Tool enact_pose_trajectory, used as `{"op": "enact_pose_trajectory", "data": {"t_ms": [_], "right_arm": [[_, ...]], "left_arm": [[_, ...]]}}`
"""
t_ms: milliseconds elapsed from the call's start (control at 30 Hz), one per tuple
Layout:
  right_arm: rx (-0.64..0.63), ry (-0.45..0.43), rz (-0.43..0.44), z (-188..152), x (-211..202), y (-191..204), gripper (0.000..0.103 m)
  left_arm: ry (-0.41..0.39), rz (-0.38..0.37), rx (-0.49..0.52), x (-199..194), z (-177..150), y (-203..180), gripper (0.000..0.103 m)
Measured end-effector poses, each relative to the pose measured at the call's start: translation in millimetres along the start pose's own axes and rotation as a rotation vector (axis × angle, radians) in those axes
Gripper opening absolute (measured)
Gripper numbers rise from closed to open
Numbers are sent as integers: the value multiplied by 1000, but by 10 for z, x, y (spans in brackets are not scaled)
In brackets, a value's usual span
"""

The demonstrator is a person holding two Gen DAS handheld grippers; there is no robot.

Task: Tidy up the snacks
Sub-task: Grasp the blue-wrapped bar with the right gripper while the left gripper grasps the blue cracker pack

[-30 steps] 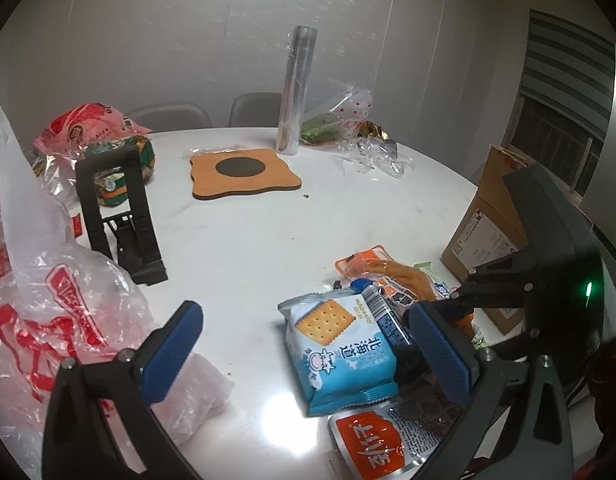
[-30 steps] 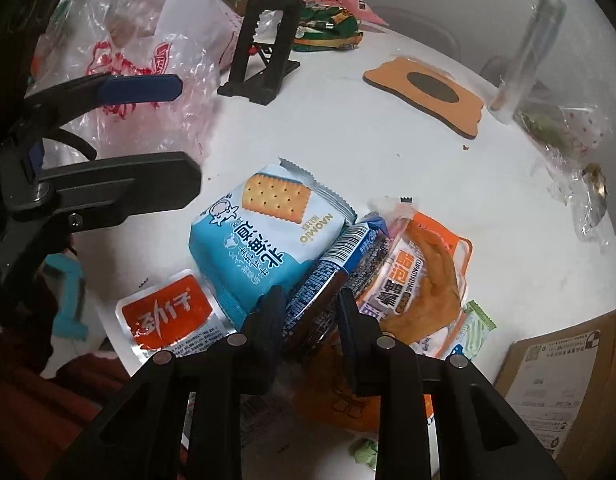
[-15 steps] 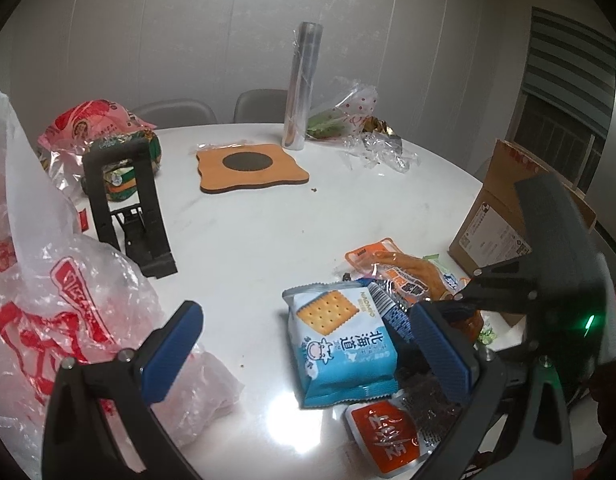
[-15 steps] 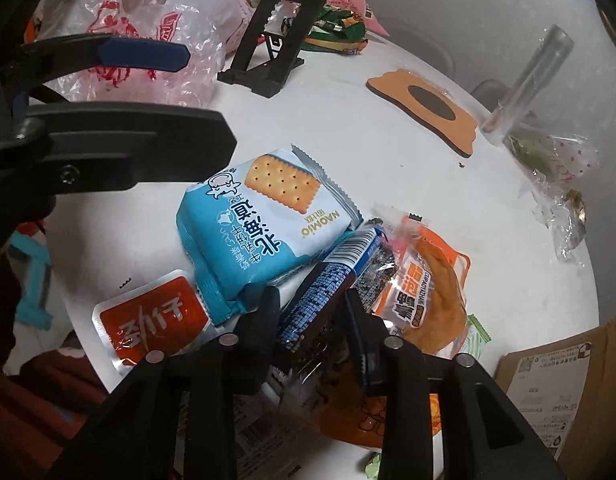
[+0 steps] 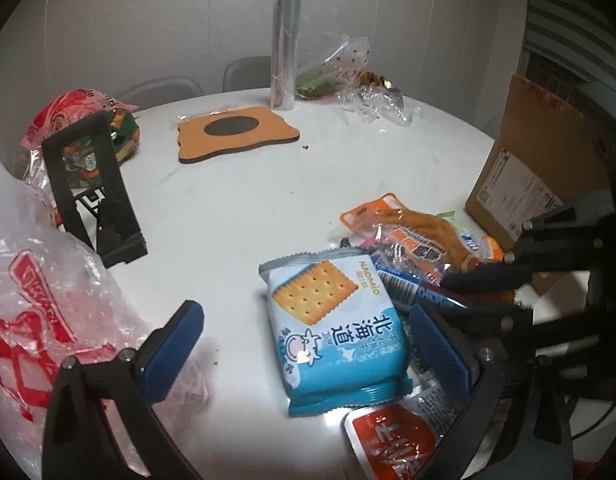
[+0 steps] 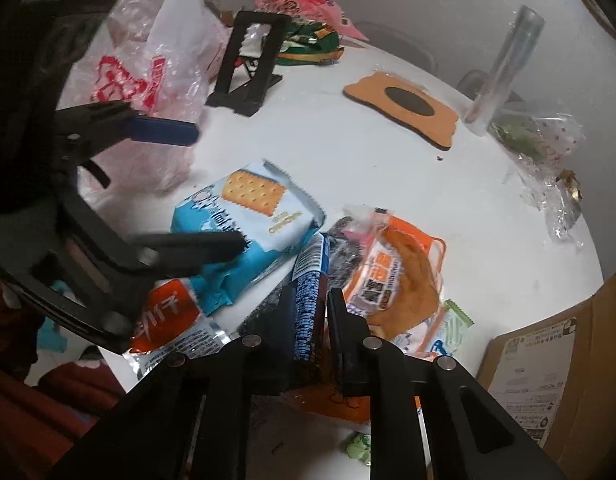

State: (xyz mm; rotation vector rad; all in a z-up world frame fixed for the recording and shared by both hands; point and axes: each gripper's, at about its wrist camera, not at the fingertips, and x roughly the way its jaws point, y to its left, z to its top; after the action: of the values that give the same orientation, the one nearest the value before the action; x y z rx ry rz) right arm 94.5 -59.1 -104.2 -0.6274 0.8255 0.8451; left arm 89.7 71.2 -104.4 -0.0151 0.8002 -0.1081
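The right claw (image 6: pixel 308 312) has just been squeezing in, and now it pinches a dark blue snack pack (image 6: pixel 308 280) between its two black fingers. That pack sits low in the middle of the right wrist view, at about 6 o'clock, on the white bench (image 6: pixel 348 168). It lies between two other snacks. At its 10 o'clock is a light blue cracker bag (image 6: pixel 243 232). At its 3 o'clock is an orange snack pack (image 6: pixel 400 272), touching it. A red and white packet (image 6: pixel 167 320) lies at its 9 o'clock, partly under the cracker bag.

The left claw (image 5: pixel 303 348) is spread wide with nothing in it. Its blue pads (image 5: pixel 171 348) hang on both sides of the cracker bag (image 5: pixel 336 328) without touching it.

Far off at 12 o'clock in the left wrist view lies a brown mat (image 5: pixel 235 132). A black stand (image 5: pixel 95 192) is at 9 o'clock, next to a crinkly plastic bag (image 5: pixel 39 312) with red print. A cardboard box (image 5: pixel 540 168) stands at 3 o'clock.
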Motion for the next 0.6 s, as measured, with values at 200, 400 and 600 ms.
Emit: {"op": "enact_pose_trajectory", "data": {"t_ms": [200,400,600], "right_arm": [[-60,15,-39,-35,120,141,13],[-7,-47,-19,-27,-103,21,9],[42,-136,-57,-97,-386,-154,9]], "left_arm": [[-2,2,0,-19,0,20,102],[-17,8,12,-115,44,-44,102],[14,51,44,-66,154,-247,102]]}}
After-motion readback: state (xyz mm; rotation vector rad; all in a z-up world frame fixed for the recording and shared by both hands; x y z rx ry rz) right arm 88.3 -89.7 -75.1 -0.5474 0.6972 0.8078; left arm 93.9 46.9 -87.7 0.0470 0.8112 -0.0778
